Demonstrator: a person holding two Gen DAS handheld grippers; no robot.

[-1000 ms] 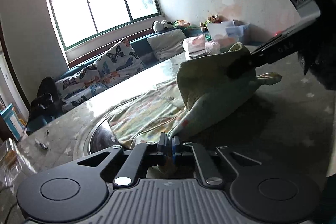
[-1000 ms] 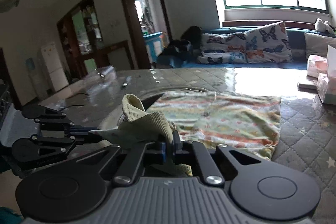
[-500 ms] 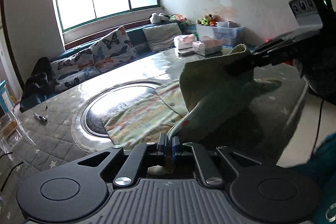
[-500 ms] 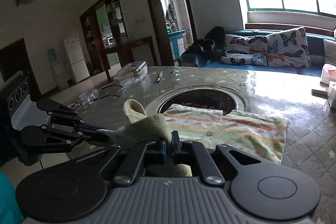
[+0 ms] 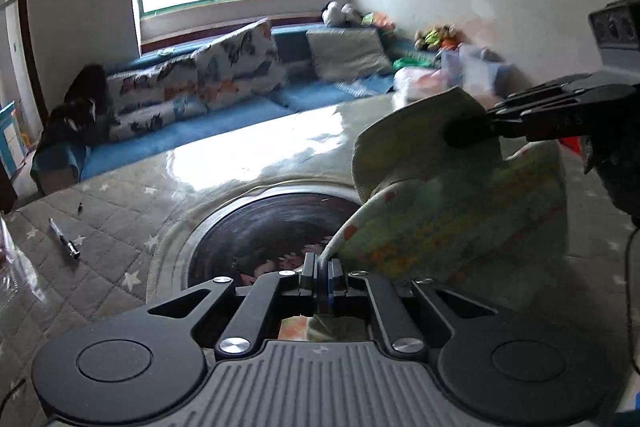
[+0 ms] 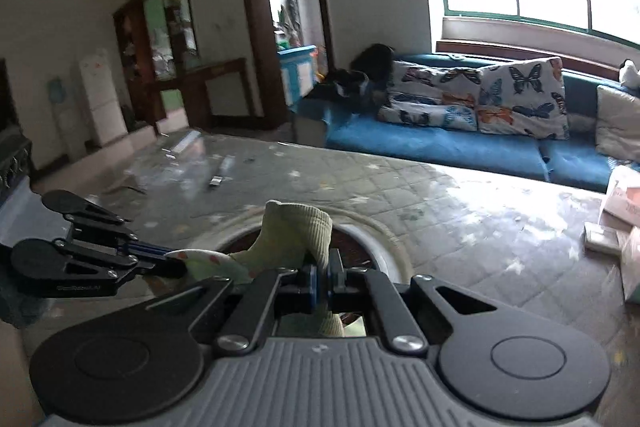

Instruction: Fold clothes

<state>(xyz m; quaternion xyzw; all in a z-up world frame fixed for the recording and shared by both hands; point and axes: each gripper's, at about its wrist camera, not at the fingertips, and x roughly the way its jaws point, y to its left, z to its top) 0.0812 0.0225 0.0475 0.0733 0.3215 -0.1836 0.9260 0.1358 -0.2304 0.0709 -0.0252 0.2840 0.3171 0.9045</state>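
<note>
Two grippers hold one small garment in the air above the desk. The left gripper has its fingers pressed together on a printed hem of the cloth, which rises from there up and to the right. The right gripper enters from the right edge of the left wrist view and pinches the pale green ribbed cuff at the garment's upper edge. In the right wrist view that cuff stands up just ahead of the closed fingers, and the left gripper shows at the lower left, clamped on the patterned edge. Beneath the cloth lies a round dark inset with a metal rim set into the quilted, star-marked desk cover. A pen lies well apart on the left. The garment's print is blurred, perhaps flowers or fruit. Butterfly cushions sit on a blue sofa beyond the desk.
</note>
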